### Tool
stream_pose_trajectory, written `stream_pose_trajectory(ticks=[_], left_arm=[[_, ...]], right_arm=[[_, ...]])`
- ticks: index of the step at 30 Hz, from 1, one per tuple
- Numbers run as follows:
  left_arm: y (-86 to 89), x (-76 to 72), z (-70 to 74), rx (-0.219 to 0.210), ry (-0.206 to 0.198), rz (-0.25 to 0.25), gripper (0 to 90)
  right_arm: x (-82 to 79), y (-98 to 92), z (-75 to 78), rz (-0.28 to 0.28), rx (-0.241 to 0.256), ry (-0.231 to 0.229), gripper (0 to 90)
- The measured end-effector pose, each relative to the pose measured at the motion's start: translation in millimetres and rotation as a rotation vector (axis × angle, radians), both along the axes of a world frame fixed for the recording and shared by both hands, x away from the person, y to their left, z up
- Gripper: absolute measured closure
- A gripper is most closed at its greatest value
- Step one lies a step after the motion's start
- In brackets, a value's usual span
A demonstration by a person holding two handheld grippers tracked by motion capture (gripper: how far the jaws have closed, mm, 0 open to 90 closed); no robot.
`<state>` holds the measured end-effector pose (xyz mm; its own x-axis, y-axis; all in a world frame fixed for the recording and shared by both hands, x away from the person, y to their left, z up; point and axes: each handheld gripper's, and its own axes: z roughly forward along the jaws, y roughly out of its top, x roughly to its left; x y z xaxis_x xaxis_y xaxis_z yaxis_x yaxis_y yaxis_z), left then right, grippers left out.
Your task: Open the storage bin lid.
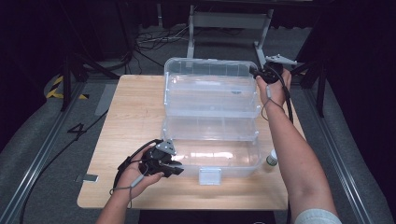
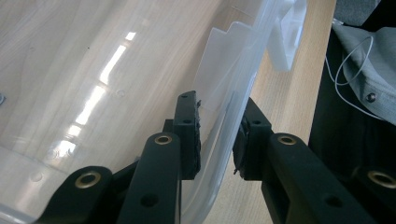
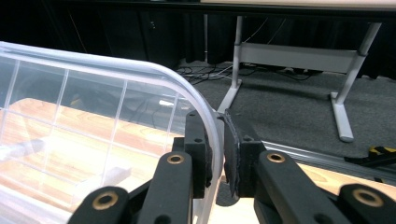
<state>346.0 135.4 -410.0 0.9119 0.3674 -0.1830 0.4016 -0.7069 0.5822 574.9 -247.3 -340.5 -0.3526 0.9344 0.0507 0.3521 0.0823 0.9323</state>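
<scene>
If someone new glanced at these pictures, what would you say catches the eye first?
The big clear plastic box in the middle of the wooden table, with its lid standing open at the far side. The left gripper straddles the box's near left rim, while the right gripper pinches the lid's far right corner. A small bottle stands just right of the box.

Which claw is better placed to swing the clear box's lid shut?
Right. The right claw pinches the raised clear plastic lid at its far corner. The left claw straddles the clear plastic box base rim, likely steadying it.
</scene>
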Motion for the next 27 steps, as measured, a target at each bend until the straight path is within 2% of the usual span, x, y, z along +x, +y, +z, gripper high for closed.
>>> stream_pose_trajectory(ticks=[9, 15, 23, 27], left_arm=[[0.1, 0.3, 0.0, -0.003, 0.002, 0.001, 74.0], [0.3, 0.3, -0.2, -0.006, 0.004, 0.003, 73.9], [0.9, 0.6, -0.3, -0.012, 0.008, 0.004, 73.8], [0.9, 0.6, -0.2, -0.012, 0.01, 0.005, 73.8]], right_arm=[[7.8, -1.8, -8.3, 0.019, 0.0, 0.012, 81.0], [13.3, -4.9, -13.4, 0.031, 0.021, 0.035, 80.9], [20.5, -5.5, -21.5, 0.046, 0.014, 0.052, 81.2], [25.0, -4.7, -21.5, 0.055, -0.004, 0.077, 81.6]])
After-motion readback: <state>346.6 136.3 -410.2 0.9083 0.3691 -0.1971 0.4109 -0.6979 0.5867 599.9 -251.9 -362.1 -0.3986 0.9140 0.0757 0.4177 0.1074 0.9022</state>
